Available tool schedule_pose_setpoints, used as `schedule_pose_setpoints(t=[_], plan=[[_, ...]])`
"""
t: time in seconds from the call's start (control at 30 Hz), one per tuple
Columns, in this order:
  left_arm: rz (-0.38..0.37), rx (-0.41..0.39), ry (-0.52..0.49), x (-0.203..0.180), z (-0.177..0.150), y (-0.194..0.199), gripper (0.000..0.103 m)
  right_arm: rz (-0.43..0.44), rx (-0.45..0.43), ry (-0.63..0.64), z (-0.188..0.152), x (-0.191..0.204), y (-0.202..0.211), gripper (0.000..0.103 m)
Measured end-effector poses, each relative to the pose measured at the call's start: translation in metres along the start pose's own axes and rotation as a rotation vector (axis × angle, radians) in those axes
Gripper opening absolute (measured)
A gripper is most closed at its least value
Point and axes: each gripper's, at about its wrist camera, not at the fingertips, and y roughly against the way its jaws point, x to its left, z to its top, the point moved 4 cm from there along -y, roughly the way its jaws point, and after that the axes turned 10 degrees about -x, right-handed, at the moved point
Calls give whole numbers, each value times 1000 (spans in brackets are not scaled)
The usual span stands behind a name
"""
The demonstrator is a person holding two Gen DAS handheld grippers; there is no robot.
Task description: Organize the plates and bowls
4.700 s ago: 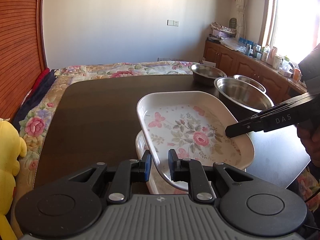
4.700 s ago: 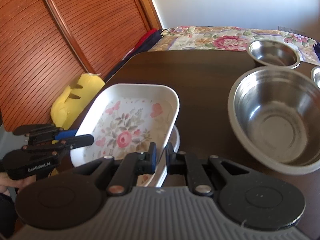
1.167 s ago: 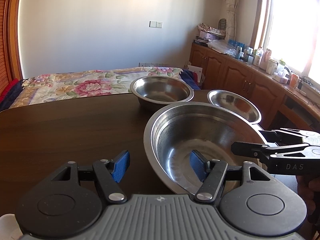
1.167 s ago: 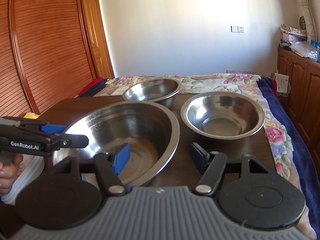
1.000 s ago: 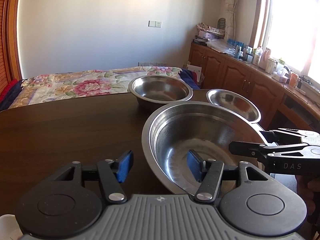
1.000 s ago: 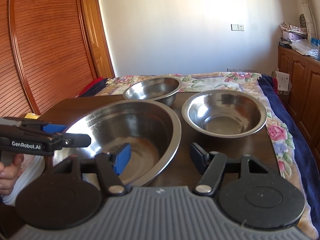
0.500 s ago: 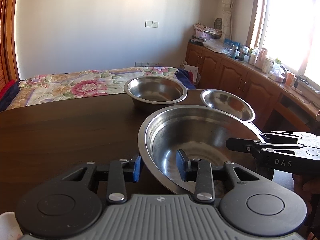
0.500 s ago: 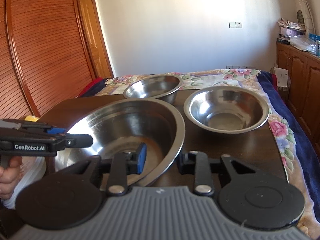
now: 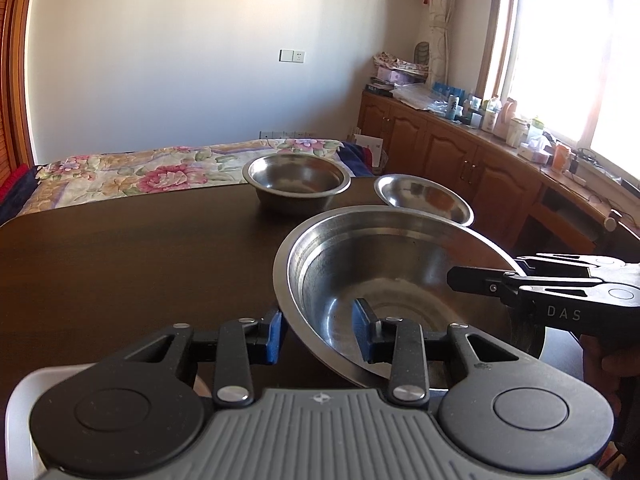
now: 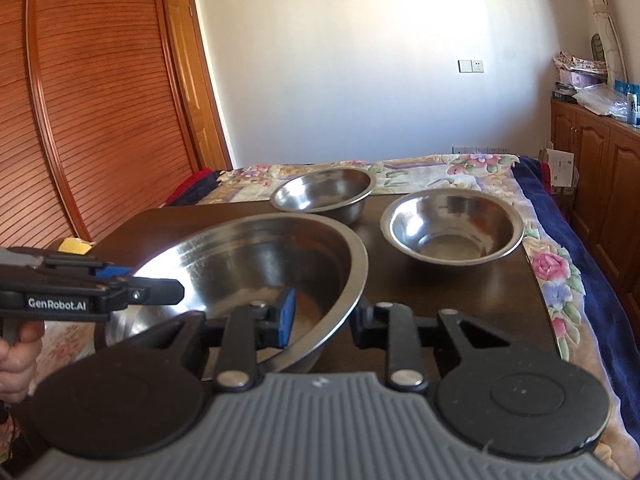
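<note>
A large steel bowl [image 9: 400,264] [image 10: 248,264] fills the near part of the dark table [image 9: 120,260]. My left gripper [image 9: 318,334] is shut on its near left rim, one blue pad outside the wall and one inside. My right gripper [image 10: 324,318] is shut on the opposite rim in the same way. Each gripper shows in the other's view: the right gripper [image 9: 452,278] over the bowl's right edge, the left gripper [image 10: 180,292] over its left edge. Two smaller steel bowls [image 9: 296,180] [image 9: 424,198] stand behind it.
A white floral tray [image 9: 20,400] [image 10: 60,348] lies at the near left, partly under the bowl's edge. A floral bedspread [image 9: 160,172] lies beyond the table's far edge. Wooden cabinets [image 9: 460,152] run along the right, a slatted wooden door [image 10: 80,120] on the left.
Both grippers stood open around the large bowl's rim a second ago and have since shut on it. Both hands and the bowl have shifted slightly. Earlier they held the floral tray.
</note>
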Motion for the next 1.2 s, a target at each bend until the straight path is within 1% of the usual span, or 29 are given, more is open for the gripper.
schedule_pose_setpoints(t=[0.23,0.6,0.97,1.2], plan=[[-16,7,2,-1,-15,18,38,-4,11,-2,-14,10,13,30],[-33,18,-9,-4,-31,31,38,-14,10,-6,-30,22,28,30],[-50,20,-27,-11,-39,35,38,-29,-4,-12,-34,23,42,30],[-50,27,-33,-12,-42,34,38,-34,11,-20,-42,21,41,30]])
